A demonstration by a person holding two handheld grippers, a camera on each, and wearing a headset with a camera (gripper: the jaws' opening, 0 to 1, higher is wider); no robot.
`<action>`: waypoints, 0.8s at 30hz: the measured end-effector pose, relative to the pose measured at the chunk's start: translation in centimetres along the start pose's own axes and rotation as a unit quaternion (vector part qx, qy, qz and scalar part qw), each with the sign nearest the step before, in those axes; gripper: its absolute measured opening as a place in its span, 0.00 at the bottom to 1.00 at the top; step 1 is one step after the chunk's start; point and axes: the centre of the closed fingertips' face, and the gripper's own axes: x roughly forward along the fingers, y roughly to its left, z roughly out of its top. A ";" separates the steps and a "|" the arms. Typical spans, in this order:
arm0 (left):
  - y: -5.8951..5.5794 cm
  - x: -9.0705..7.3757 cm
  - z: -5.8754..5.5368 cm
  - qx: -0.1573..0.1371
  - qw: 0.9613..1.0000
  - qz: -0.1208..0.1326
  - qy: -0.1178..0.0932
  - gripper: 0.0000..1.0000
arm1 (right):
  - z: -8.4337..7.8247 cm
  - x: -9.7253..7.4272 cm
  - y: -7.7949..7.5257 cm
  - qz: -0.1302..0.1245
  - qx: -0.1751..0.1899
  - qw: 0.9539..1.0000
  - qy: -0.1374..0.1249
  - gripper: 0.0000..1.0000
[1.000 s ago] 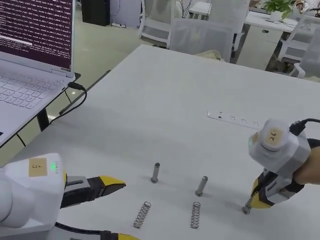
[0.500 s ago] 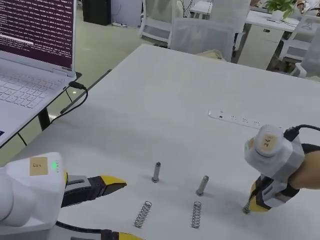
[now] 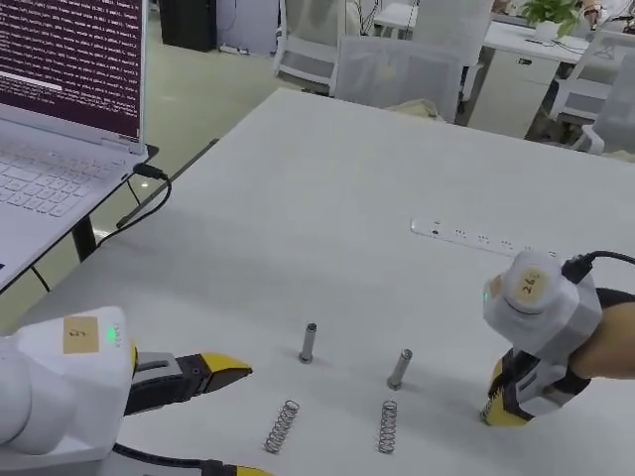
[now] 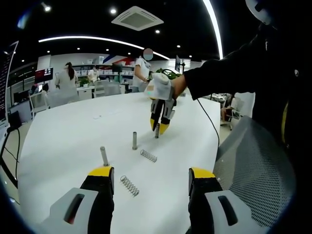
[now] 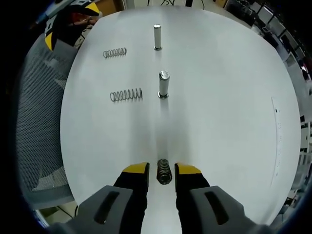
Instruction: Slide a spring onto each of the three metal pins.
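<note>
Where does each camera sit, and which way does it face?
Head view: on the person's headset, facing forward and down at the table, the left gripper and right gripper; a hand shows.
Left gripper view: on the left gripper, facing along its open jaws across the table to the right gripper; a sleeve shows.
Right gripper view: on the right gripper, facing along its jaws, a spring between them, toward the left gripper.
Shared: both gripper views catch two bare pins and two loose springs, from opposite ends.

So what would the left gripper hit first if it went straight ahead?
Likely the near spring, lying just ahead of the left gripper in line with its jaws; depth is unclear.
</note>
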 end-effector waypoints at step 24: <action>1.0 1.8 -1.9 -0.005 1.000 -0.009 0.027 0.53 | 1.8 -3.8 -0.8 -0.067 0.025 0.992 -0.101 0.39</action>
